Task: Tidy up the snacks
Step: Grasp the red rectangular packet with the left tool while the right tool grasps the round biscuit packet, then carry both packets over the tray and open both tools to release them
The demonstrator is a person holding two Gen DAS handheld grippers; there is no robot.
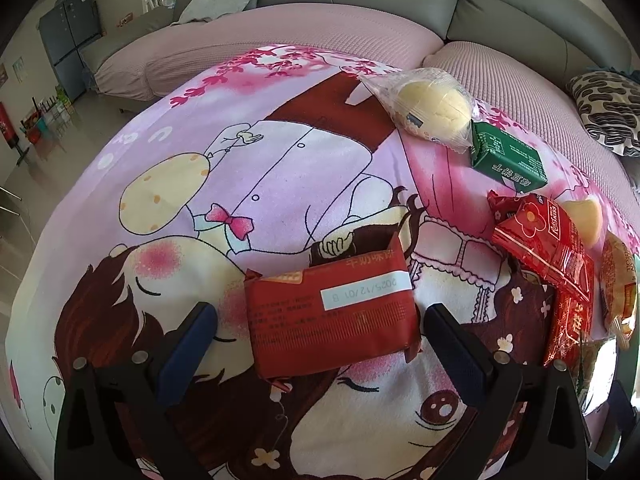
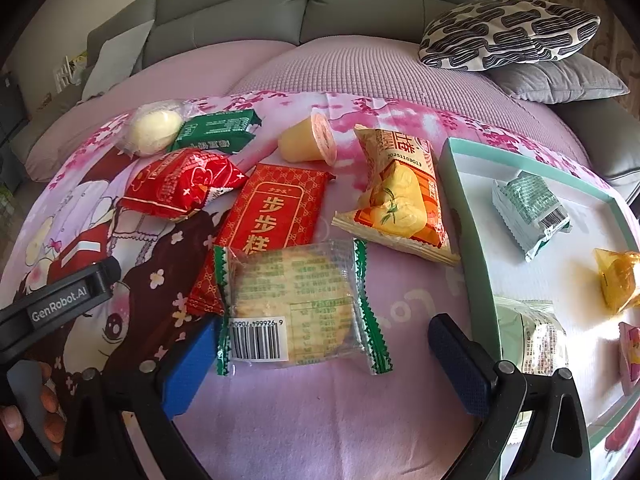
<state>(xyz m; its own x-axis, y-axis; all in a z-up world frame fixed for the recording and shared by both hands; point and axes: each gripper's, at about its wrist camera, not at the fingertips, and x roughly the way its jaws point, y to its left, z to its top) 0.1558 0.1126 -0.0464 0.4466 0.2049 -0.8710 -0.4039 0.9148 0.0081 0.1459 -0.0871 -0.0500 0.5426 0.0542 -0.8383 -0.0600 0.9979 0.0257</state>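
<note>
Blue fingers [image 1: 188, 344] of your left gripper [image 1: 320, 344] stand released around the dark-red snack packet [image 1: 332, 316] on the cartoon blanket [image 1: 240, 168]; right gripper [image 2: 324, 364] spread beside the teal box [image 2: 464, 216]. Center, then clench gently.

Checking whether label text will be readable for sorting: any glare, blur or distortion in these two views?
Left wrist view: strong fisheye bending, dark vignette corners, red packet date sharp. Right wrist view: sunlight glare washes out the tray floor; clear cracker wrapper reflects slightly, barcode legible.
</note>
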